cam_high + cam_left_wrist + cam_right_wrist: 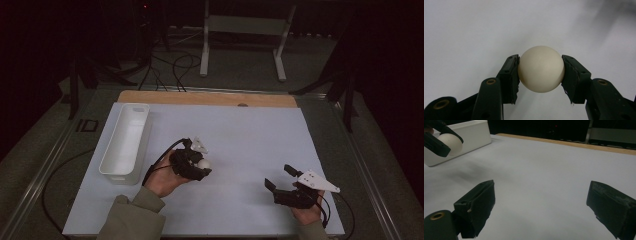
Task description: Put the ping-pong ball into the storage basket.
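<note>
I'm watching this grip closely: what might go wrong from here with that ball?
The left tongs pinch the smooth cream-white round ball only at its two sides, so it may squirt out and roll across the pale table sheet. The long white plastic bin is narrow; a release off-centre could miss.

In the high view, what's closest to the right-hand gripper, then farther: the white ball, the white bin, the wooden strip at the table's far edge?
From the right gripper:
1. White ball, to its left, clamped in the left gripper.
2. Wooden strip, along the far edge.
3. White bin, far left.
</note>
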The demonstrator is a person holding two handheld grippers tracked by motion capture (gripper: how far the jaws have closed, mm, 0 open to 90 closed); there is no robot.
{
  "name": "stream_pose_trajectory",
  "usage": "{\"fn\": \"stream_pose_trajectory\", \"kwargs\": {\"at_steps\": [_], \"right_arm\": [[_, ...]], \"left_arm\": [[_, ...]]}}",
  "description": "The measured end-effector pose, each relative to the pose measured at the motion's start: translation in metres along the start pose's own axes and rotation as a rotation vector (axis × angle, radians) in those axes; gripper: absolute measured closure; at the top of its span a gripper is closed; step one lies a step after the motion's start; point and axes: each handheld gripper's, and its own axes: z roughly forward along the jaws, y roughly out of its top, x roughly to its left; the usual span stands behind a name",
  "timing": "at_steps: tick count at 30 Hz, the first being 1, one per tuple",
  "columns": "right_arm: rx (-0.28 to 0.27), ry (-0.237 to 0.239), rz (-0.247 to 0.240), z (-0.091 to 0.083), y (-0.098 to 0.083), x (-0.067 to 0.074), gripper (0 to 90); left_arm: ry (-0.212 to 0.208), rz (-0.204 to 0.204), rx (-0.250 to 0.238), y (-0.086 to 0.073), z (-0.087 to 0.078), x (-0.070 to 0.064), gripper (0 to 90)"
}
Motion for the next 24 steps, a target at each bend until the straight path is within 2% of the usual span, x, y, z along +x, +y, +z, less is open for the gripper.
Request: {"fn": "stream_pose_trajectory", "kwargs": {"at_steps": [24], "right_arm": [[0.001,0.001,0.000,0.000,0.000,0.000,8.0]], "left_arm": [[0.017,-0.018,-0.012,-0.003,-0.011,0.007,51.2]]}}
